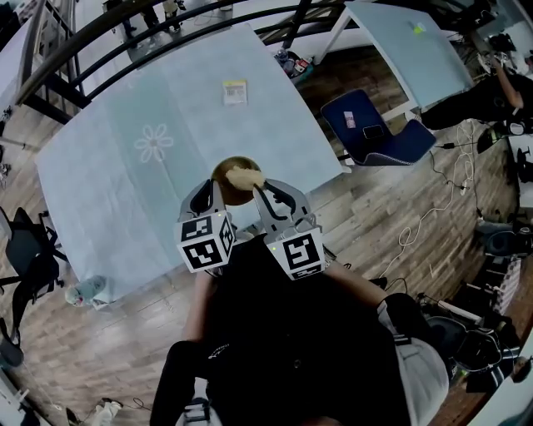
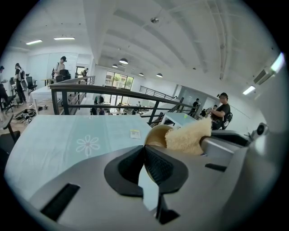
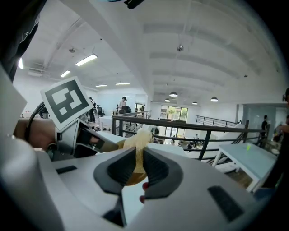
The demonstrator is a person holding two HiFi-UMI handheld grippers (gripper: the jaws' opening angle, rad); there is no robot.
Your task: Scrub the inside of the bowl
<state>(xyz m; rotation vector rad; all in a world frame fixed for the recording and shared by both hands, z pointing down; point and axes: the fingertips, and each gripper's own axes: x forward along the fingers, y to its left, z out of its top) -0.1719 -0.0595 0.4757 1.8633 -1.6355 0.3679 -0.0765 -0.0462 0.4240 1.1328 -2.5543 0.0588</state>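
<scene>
A brown wooden bowl (image 1: 226,170) is held over the near edge of the pale blue table (image 1: 125,191). My left gripper (image 1: 215,185) is shut on the bowl's left rim; in the left gripper view its jaws (image 2: 144,151) meet just before the bowl (image 2: 156,135). A beige sponge (image 1: 246,176) rests in the bowl's right side, with my right gripper (image 1: 260,190) shut on it. In the right gripper view the sponge (image 3: 137,140) is pinched between the jaws of the right gripper (image 3: 137,155), and the bowl (image 3: 130,178) shows under them. From the left gripper view the sponge (image 2: 187,135) overhangs the rim.
A small yellow label (image 1: 235,91) and a printed flower (image 1: 154,143) lie further out on the table. A blue chair (image 1: 375,129) stands to the right, a black chair (image 1: 25,250) to the left, a second table (image 1: 416,50) at the back right. A dark railing (image 1: 125,25) runs behind.
</scene>
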